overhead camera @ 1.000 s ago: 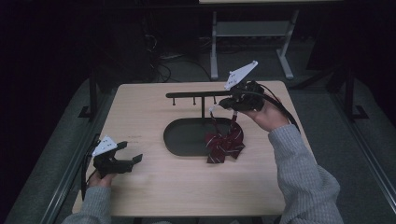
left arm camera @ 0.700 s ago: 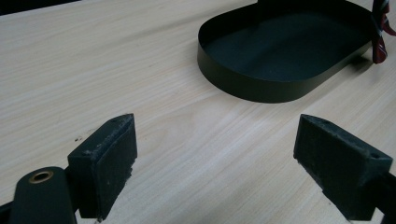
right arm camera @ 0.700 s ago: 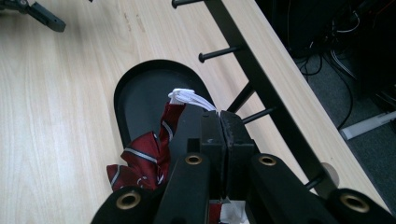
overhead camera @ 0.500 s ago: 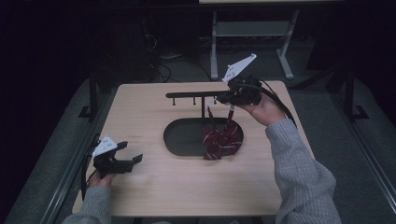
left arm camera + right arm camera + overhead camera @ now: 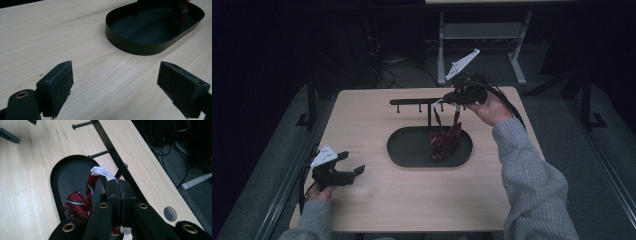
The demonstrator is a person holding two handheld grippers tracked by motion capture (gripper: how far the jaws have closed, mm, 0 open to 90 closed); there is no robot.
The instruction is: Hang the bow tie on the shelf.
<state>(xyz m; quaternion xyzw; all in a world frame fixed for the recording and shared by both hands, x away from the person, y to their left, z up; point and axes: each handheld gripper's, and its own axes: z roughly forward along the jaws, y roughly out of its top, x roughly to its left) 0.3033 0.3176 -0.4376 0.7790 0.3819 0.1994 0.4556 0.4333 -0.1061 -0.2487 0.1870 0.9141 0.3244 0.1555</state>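
Fingers of the right gripper [image 5: 117, 195] pinch the white loop of a red striped cloth [image 5: 77, 205], which hangs into the black oval metal tray [image 5: 412, 150]. Left gripper [image 5: 115, 92] fingers are spread over the wooden worktop [image 5: 87, 55].

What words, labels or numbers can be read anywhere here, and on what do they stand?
None: no readable text in any view.
Red striped cloth with its white strap: stripes, no lettering.
Black tray and black rack: plain.
Wooden table: bare grain.
Left tongs and right tongs: unmarked black pads, brass rivets.
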